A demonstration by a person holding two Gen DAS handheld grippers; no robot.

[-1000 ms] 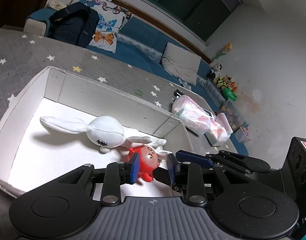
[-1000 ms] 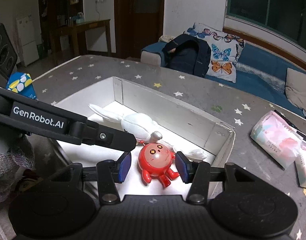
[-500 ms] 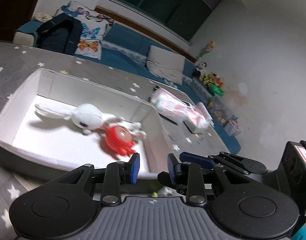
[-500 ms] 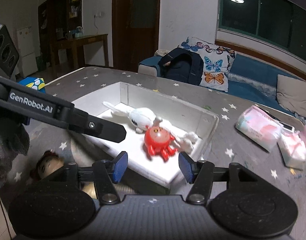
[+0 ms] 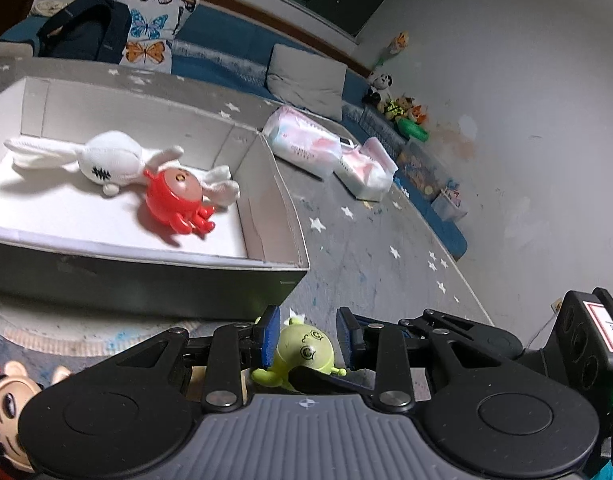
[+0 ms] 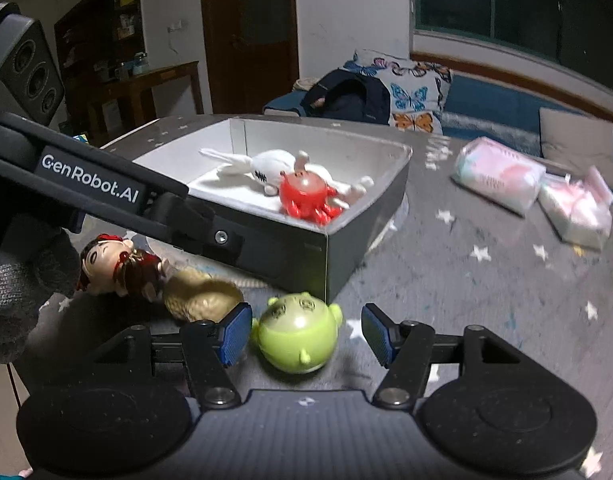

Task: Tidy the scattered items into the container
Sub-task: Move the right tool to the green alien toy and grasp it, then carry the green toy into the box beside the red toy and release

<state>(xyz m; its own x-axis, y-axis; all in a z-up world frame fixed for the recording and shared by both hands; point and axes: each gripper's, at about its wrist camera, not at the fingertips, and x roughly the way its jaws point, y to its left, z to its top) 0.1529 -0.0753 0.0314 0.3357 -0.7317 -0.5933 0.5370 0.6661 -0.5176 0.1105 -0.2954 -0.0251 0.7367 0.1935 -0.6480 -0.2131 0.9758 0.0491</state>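
Note:
A lime-green round toy (image 6: 296,336) lies on the star-patterned mat just in front of the box's near corner. My right gripper (image 6: 306,334) straddles it; its jaws are opening and the blue pads stand off the toy. In the left wrist view the same green toy (image 5: 306,348) shows between the fingers of my left gripper (image 5: 308,334), which is open. The white-lined box (image 5: 282,200) holds a white rabbit plush (image 5: 110,160) and a red round toy (image 5: 174,200). From the right wrist, one of the left fingers (image 6: 178,204) crosses above the mat at the left.
A dark-haired doll (image 6: 110,264) and a tan plush (image 6: 202,300) lie on the mat left of the green toy. Two tissue packs (image 5: 302,142) (image 5: 364,168) sit right of the box. A blue sofa (image 5: 226,52) runs along the back. A grey-gloved hand (image 6: 18,300) holds the left gripper.
Both grippers have drawn back from over the box to the mat in front of it. The right jaws have widened. The red toy stays in the box; the green toy has come into view.

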